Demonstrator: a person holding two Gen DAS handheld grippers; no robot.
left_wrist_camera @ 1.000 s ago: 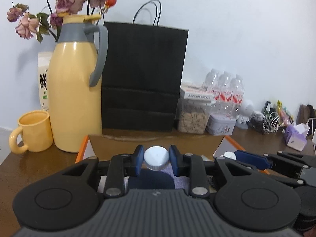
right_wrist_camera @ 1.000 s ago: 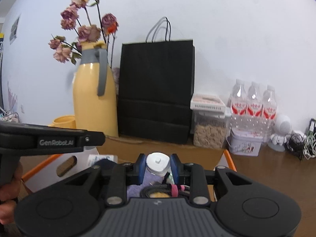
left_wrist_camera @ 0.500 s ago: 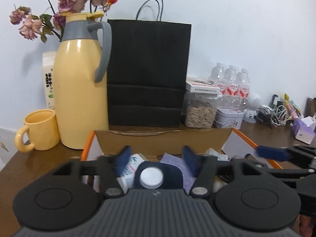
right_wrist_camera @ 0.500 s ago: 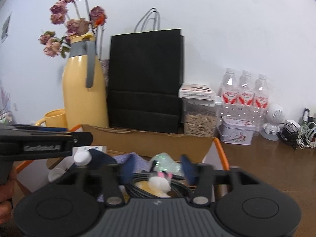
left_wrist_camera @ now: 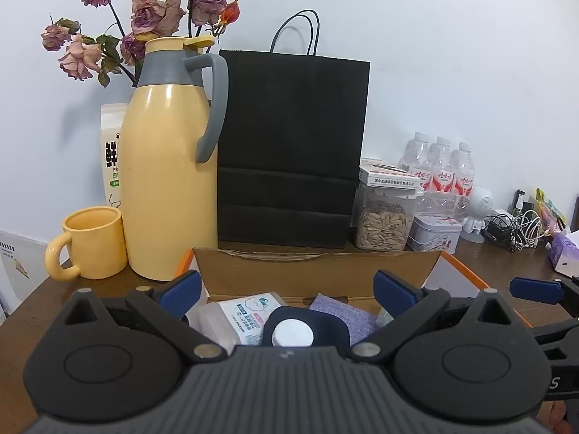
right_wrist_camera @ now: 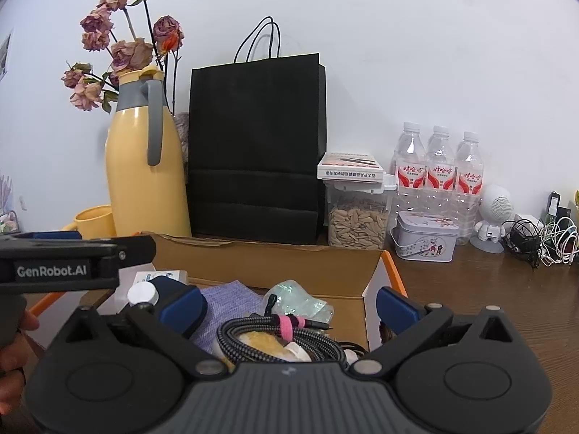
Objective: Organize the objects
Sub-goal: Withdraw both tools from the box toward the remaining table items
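An open cardboard box (left_wrist_camera: 315, 271) with orange edges sits in front of me on the brown table. My left gripper (left_wrist_camera: 287, 289) hangs over it, its jaws opening wide with nothing pressed between them. Below it lies a dark blue bottle (left_wrist_camera: 325, 325) with a white cap (left_wrist_camera: 292, 332), beside a wipes packet (left_wrist_camera: 246, 313) and a purple cloth (left_wrist_camera: 340, 307). My right gripper (right_wrist_camera: 289, 303) is also opening above the box (right_wrist_camera: 267, 256), over a coiled braided cable (right_wrist_camera: 260, 329) with a pink tie. The blue bottle (right_wrist_camera: 166, 284) shows at its left.
Behind the box stand a yellow thermos jug (left_wrist_camera: 166, 181), a yellow mug (left_wrist_camera: 92, 242), a black paper bag (left_wrist_camera: 289, 152), a seed jar (left_wrist_camera: 383, 224), a tin (left_wrist_camera: 434, 233) and three water bottles (left_wrist_camera: 439, 173). Tangled cables (right_wrist_camera: 542, 238) lie at the far right. A hand (right_wrist_camera: 14, 343) holds the left gripper.
Both grippers went from shut to wide open. The left let go of the white-capped blue bottle, which now lies in the box. The right released its white-topped item into the box.
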